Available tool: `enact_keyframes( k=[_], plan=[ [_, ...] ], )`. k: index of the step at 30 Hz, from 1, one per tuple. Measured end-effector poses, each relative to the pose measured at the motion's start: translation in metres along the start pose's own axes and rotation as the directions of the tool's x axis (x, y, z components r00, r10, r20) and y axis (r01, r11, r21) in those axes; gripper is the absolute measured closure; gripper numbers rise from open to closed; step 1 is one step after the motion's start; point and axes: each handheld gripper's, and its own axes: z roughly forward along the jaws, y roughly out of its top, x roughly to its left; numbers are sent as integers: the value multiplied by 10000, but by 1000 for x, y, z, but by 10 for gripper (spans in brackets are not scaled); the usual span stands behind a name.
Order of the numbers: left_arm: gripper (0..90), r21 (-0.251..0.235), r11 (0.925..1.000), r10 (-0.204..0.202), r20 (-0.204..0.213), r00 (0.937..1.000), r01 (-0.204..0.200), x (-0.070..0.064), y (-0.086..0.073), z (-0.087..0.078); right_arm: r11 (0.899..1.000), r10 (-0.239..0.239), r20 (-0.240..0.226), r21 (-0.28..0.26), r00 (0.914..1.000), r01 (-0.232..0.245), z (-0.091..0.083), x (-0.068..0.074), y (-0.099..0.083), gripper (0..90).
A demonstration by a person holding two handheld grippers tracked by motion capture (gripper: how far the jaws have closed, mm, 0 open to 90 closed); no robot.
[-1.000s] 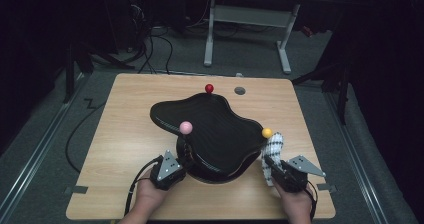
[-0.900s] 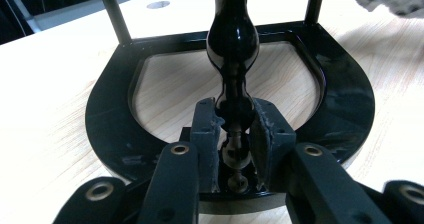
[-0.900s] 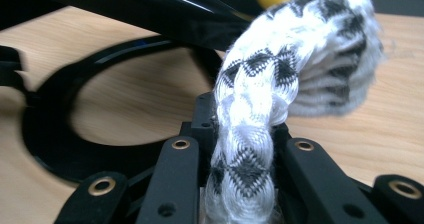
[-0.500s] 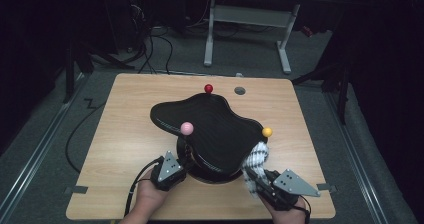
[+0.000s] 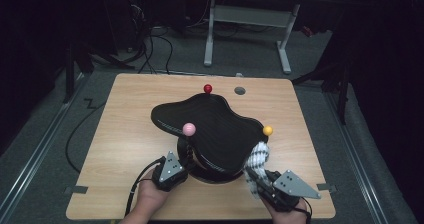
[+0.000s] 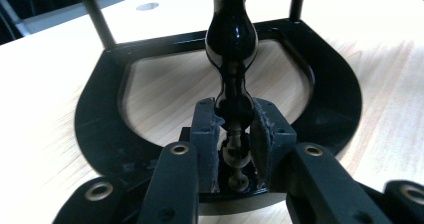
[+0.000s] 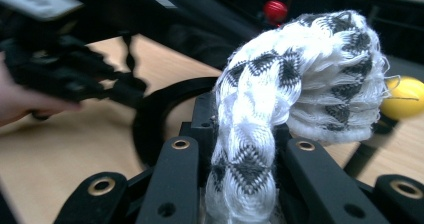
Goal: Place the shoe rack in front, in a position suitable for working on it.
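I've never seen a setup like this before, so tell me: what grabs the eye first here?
A glossy black wavy-edged stand sits mid-table, with pink, red and yellow balls around its edge. At its near right, the right gripper clamps a white-and-black patterned cloth against the stand's edge. The left gripper pinches one thin black post underneath.

Black stand (image 5: pixel 215 129): glossy wavy-edged top, ring-shaped base resting on wooden table, near front edge. Turned black post (image 6: pixel 231 59) upright, lower part clamped between left gripper (image 6: pixel 234 149) pads.

White cloth with black zigzag pattern (image 7: pixel 280 109): bunched, pinched in right gripper (image 7: pixel 240 184), upper end pressed at stand's front-right edge, just below yellow ball (image 5: pixel 268 130).
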Motion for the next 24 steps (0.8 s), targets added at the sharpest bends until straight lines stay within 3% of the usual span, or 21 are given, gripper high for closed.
enact_keyframes(
  k=[2,5,12,15,21,24],
  plan=[
    [732,-9,10000,47,102,9999,-47,-3,1,2,9990,415,401,144,9983,-421,5,-10,-3,761],
    [732,-15,9999,130,279,9995,-130,-9,3,4,9977,637,795,197,9948,-655,10,-21,-6,759],
    [729,3,9992,394,719,9966,-395,-24,7,11,9912,1321,1009,-227,9861,-1305,2,-43,-7,760],
    [730,32,9987,497,869,9950,-501,-28,8,14,9876,1503,854,-584,9850,-1456,-6,-44,-4,760],
    [735,65,9990,424,1071,9933,-433,-30,10,21,9842,1372,409,-1186,9897,-1316,-25,-33,6,760],
    [738,126,9989,440,1183,9920,-458,-30,11,24,9746,1578,122,-1627,9874,-1538,-35,-28,12,761]
  ],
)
